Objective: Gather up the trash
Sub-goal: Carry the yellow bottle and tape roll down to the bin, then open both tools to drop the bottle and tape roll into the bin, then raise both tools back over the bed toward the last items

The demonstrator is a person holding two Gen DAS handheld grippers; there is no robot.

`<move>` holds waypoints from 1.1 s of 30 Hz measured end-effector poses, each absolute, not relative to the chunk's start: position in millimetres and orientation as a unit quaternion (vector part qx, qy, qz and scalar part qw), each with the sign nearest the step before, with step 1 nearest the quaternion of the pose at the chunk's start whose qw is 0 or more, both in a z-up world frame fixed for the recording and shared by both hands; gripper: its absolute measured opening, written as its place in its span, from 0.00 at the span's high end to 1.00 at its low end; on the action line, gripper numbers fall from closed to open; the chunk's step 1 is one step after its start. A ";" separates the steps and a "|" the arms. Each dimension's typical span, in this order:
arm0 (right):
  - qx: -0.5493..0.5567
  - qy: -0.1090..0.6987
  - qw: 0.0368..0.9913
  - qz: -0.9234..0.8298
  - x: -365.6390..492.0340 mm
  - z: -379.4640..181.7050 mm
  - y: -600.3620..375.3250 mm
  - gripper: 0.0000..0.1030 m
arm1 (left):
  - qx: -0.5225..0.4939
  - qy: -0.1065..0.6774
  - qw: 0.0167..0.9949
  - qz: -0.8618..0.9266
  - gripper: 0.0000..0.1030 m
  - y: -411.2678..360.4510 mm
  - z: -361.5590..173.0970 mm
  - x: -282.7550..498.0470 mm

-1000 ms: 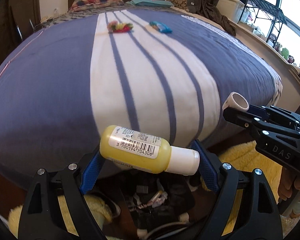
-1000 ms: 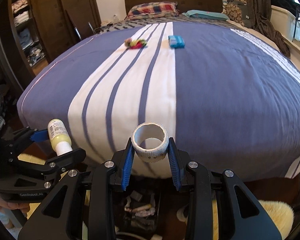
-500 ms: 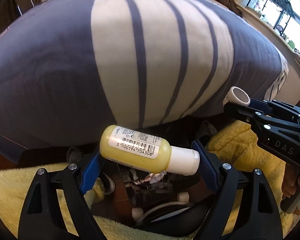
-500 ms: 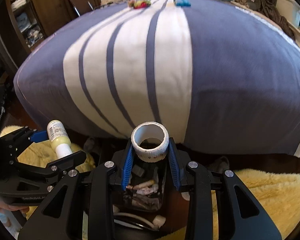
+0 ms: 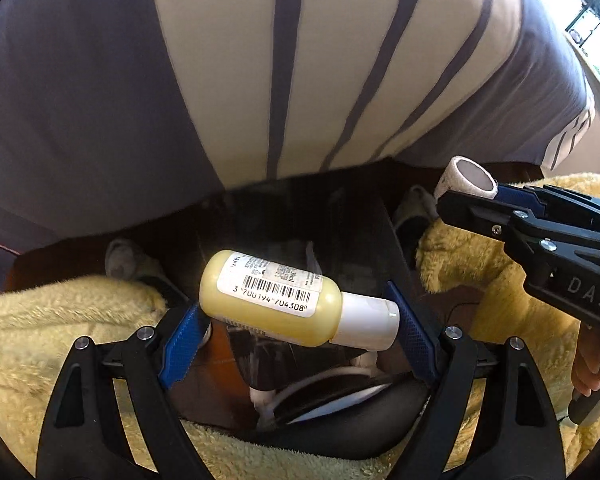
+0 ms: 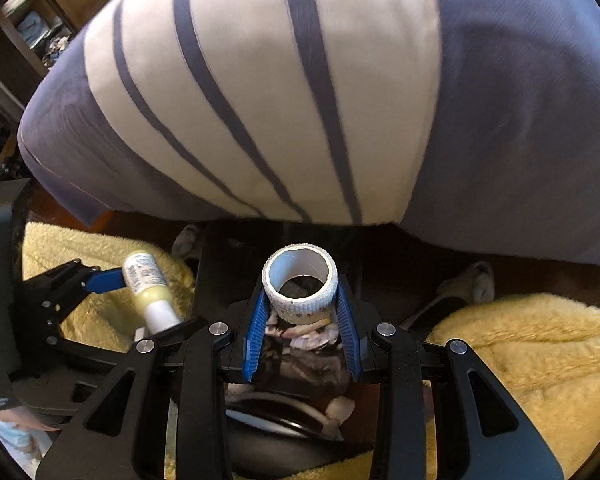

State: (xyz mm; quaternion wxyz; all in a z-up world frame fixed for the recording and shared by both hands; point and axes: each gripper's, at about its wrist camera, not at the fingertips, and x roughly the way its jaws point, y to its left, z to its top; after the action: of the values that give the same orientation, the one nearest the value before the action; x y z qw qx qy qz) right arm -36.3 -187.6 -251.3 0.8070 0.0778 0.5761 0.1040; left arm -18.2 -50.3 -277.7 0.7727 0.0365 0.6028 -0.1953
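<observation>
Both wrist views looking steeply down, close above bin (image 5: 340, 216), sharing striped bedcover (image 6: 260, 100) edge.

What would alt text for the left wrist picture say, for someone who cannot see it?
A gripper clamps a yellow bottle by its ends above a dark bin of trash. To the right, a second gripper holds a white tape roll. A striped bedspread fills the top, with yellow rugs below.

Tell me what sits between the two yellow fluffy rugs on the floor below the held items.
In the right wrist view, a dark bin holding scraps sits between the left rug and the right rug.
</observation>
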 end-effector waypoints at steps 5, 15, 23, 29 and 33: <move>0.079 0.596 0.791 0.112 -28.5 -265.0 -181.3 0.67 | 0.033 0.617 0.762 -0.195 0.22 -45.8 -287.1 -17.4; 0.079 0.597 0.789 0.119 -16.5 -266.5 -173.2 0.65 | 0.030 0.623 0.759 -0.188 0.22 -41.2 -284.7 -11.0; 0.089 0.578 0.806 0.096 -19.5 -256.6 -185.9 0.35 | 0.032 0.606 0.776 -0.173 0.08 -33.7 -271.4 -11.0; 0.084 0.542 0.833 0.070 -27.2 -235.2 -196.9 0.13 | 0.036 0.587 0.791 -0.169 0.08 -30.8 -253.8 -14.0; 0.083 0.512 0.853 0.061 -33.3 -216.6 -204.4 0.08 | 0.040 0.564 0.807 -0.172 0.08 -29.6 -234.3 -18.4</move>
State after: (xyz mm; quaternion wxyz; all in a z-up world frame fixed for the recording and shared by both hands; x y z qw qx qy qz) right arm -33.3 -204.4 -216.6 0.8528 0.0831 0.5121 0.0607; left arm -18.4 -29.6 -234.3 0.8069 0.0405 0.5638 -0.1718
